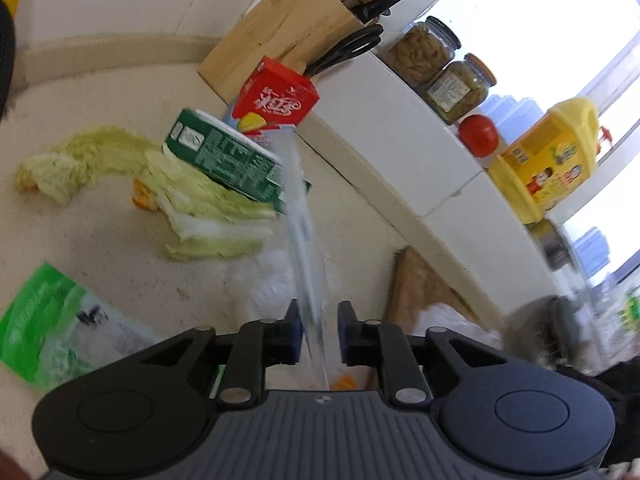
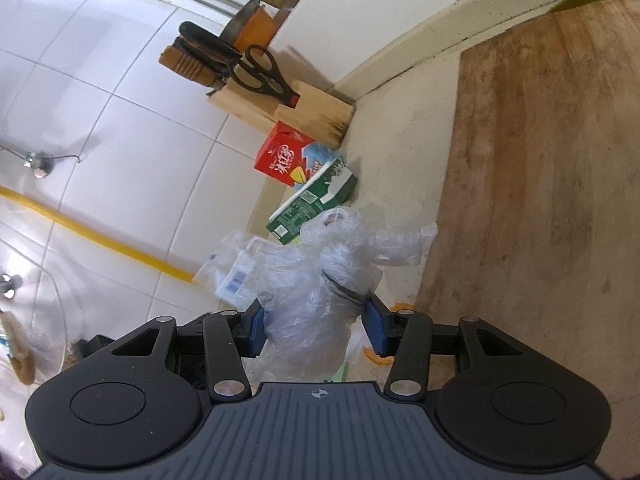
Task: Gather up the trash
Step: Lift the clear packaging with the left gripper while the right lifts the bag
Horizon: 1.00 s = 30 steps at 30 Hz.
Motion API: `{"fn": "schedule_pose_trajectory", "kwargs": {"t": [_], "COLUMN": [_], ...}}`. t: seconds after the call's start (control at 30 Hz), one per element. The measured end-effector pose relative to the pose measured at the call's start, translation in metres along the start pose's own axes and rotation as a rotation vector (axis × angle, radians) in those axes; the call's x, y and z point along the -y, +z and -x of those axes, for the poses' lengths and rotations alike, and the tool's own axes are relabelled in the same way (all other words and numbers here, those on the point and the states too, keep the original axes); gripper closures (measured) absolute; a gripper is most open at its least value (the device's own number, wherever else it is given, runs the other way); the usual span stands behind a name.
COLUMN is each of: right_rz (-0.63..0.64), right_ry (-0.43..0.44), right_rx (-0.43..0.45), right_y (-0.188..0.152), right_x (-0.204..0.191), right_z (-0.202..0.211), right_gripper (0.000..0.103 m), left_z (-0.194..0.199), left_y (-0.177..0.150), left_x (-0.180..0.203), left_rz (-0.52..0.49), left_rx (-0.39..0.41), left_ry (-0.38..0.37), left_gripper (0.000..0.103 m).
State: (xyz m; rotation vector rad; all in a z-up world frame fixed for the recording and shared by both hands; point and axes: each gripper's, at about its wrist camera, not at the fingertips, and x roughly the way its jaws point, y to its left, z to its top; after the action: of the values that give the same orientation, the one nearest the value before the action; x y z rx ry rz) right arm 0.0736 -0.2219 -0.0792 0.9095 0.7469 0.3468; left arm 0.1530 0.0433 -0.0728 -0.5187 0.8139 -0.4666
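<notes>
while tilted, right tool (image 2: 316, 330) pinches plastic bag (image 2: 320, 280).

Carton (image 1: 276, 96) before knife block (image 1: 280, 32), box (image 1: 228, 160) on cabbage leaves (image 1: 208, 208)

Red carton (image 1: 280, 94), green carton (image 1: 228, 160), yellow jug (image 1: 552, 160), pale-green cabbage leaves (image 1: 208, 208).

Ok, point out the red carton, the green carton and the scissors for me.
red carton (image 1: 280, 96), left wrist view, printed red face.
green carton (image 1: 228, 160), left wrist view, labelled side.
scissors (image 2: 260, 72), right wrist view, black handle loops.
</notes>
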Motion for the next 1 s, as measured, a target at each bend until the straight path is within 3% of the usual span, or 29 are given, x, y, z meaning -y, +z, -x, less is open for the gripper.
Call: {"fn": "schedule_pose_trajectory", "kwargs": {"t": [0.2, 0.33, 0.43, 0.73, 1.0], "right_rz": [0.002, 0.009, -0.002, -0.018, 0.003], "right_ry": [-0.009, -0.01, -0.017, -0.028, -0.008], "right_rx": [0.021, 0.044, 0.059, 0.072, 0.066], "right_y": [0.001, 0.004, 0.004, 0.004, 0.004], "right_x": [0.001, 0.0, 0.003, 0.01, 0.006], "right_z": [0.007, 0.012, 0.017, 0.021, 0.021], "right_gripper": [0.046, 0.046, 0.046, 0.046, 0.046], "left_z": [-0.005, -0.011, -0.009, 0.01, 0.043], "left_y": [-0.004, -0.007, -0.012, -0.016, -0.019], "left_x": [0.024, 0.028, 0.033, 0.048, 0.061], "left_rz": [-0.171, -0.184, -0.239, -0.314, -0.419], "left_rx": [0.027, 0.005, 0.015, 0.032, 0.119], "left_ry": [0.018, 0.006, 0.031, -0.005, 0.058], "left_gripper": [0.091, 0.098, 0.099, 0.1, 0.1]}}
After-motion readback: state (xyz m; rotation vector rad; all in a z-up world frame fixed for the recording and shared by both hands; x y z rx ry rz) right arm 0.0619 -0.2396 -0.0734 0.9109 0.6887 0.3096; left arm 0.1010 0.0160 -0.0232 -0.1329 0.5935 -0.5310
